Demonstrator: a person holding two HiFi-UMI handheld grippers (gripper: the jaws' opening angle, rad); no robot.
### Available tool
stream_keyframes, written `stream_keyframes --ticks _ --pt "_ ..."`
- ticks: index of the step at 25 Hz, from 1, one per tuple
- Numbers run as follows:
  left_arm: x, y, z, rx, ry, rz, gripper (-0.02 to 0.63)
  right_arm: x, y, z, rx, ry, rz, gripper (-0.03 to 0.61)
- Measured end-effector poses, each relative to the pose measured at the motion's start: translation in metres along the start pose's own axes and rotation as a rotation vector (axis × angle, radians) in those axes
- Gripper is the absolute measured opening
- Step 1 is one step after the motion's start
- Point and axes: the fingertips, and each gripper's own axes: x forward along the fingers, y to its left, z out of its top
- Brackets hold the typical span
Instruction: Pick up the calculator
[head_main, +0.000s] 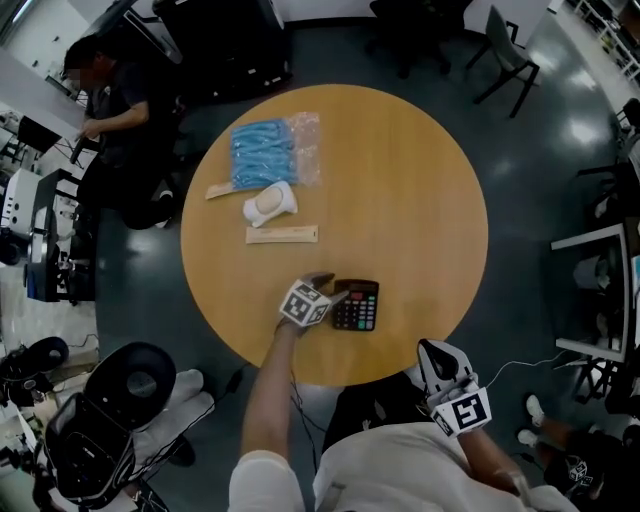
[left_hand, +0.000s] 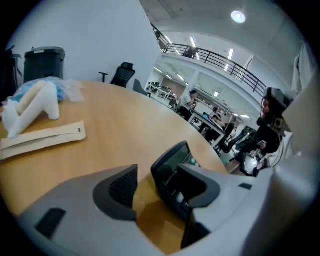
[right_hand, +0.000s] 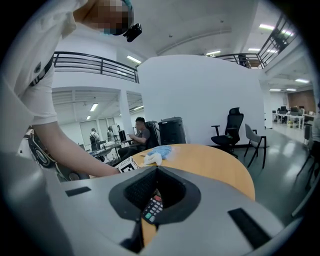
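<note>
Black calculator (head_main: 356, 305) lay flat near tabletop's (head_main: 400, 180) near edge. Left tongs (left_hand: 159, 186) spread around its left end, pads not pressing. Right tongs (right_hand: 156, 172) pressed together, empty, off tabletop. Likely lining up grasp: next, centre jaws on casing, squeeze, lift level.

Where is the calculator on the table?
In the head view, the calculator lies near the lower edge of the round table, just right of the left gripper.

We are seeing a round table (head_main: 420, 180) holding a blue packet (head_main: 262, 153) at eleven o'clock, a white object (head_main: 270, 204) at ten and a beige paper strip (head_main: 282, 234) at nine.
</note>
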Motion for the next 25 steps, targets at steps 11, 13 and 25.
stream_keyframes --ticks 11,13,25 --pt "0.014 -0.033 0.001 -0.044 0.034 -0.176 0.143 0.005 -0.024 -0.003 0.026 0.016 -0.016 0.015" --pt "0.008 -0.037 0.001 -0.054 0.005 -0.153 0.132 0.006 -0.025 -0.001 0.024 0.008 -0.014 0.015" --pt "-0.063 -0.074 -0.013 -0.275 -0.279 0.161 0.072 0.002 -0.009 0.013 -0.026 -0.06 0.031 0.014"
